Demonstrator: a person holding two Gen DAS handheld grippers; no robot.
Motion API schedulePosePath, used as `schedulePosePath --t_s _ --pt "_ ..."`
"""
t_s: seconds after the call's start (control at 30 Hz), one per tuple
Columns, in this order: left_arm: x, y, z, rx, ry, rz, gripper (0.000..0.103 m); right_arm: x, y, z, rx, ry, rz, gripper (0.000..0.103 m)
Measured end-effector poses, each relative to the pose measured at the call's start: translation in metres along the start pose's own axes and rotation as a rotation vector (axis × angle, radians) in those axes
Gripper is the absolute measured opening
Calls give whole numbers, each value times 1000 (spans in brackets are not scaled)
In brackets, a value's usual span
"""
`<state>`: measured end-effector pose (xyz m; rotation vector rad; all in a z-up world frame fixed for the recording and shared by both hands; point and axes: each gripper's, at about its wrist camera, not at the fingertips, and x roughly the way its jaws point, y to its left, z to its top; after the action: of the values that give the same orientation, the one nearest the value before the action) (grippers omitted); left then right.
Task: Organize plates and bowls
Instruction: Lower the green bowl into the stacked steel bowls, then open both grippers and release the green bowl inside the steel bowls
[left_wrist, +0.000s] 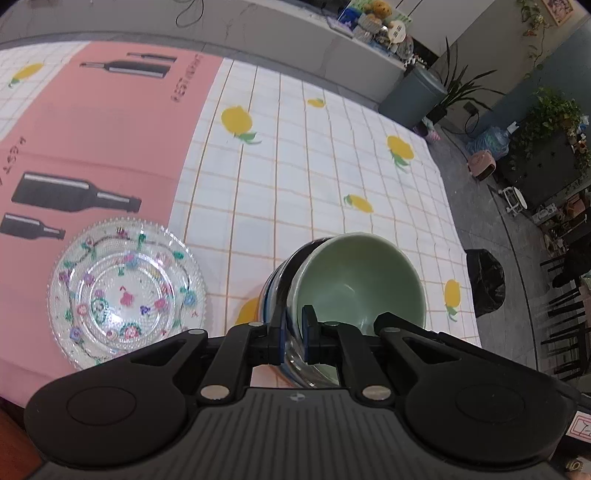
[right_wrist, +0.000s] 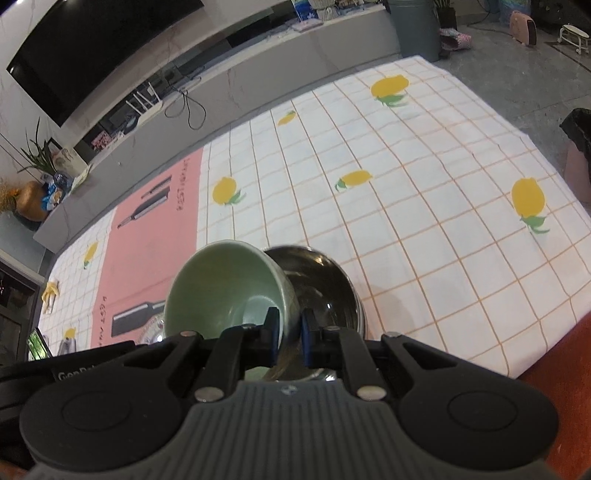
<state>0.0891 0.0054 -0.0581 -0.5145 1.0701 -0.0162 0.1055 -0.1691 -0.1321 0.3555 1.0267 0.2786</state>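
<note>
table: lemon-print checked cloth (left_wrist: 332, 177) with a pink bottle-print mat (left_wrist: 110, 140) on its left side; both views look steeply down on it.
glass plate: flowered, beaded rim, glass plate (left_wrist: 127, 295) lies flat on the pink mat, just left of the bowls, apart from them.
bowl stack: green bowl (left_wrist: 360, 280) sits tilted inside a steel bowl (right_wrist: 325, 291); in the left view a blue-striped outer wall (left_wrist: 275, 291) shows beside the green rim. Stack is at the near edge, directly under both grippers.
left gripper: left gripper (left_wrist: 293, 334) clenched on the near left rim of the stack, one pad outside the striped wall, one inside the green bowl.
right gripper: right gripper (right_wrist: 290, 332) clenched on the green bowl's right wall, one pad inside, one in the gap toward the steel bowl.
key relation: both hands hold opposite sides of one nested stack; the plate is on the left hand's side.
judgement: green bowl sits crooked; levelling it likely comes next.
</note>
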Motion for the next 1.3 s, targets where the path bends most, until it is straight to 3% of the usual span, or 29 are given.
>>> schedulePosePath --t_s 0.17,0.33,0.67,1.1,1.3 --pt "1 0 -1 12 5 6 9 10 -6 -3 23 44 8 9" --pt "3 -11 0 67 -1 -1 9 4 -8 3 16 19 -4 9" --pt "18 -21 -2 142 13 59 9 20 -15 3 14 59 -32 8" --pt "22 -21 1 131 34 45 14 20 -17 5 -8 36 -62 8" --pt "11 -20 4 130 -19 34 15 11 -12 6 -27 -10 -70 12"
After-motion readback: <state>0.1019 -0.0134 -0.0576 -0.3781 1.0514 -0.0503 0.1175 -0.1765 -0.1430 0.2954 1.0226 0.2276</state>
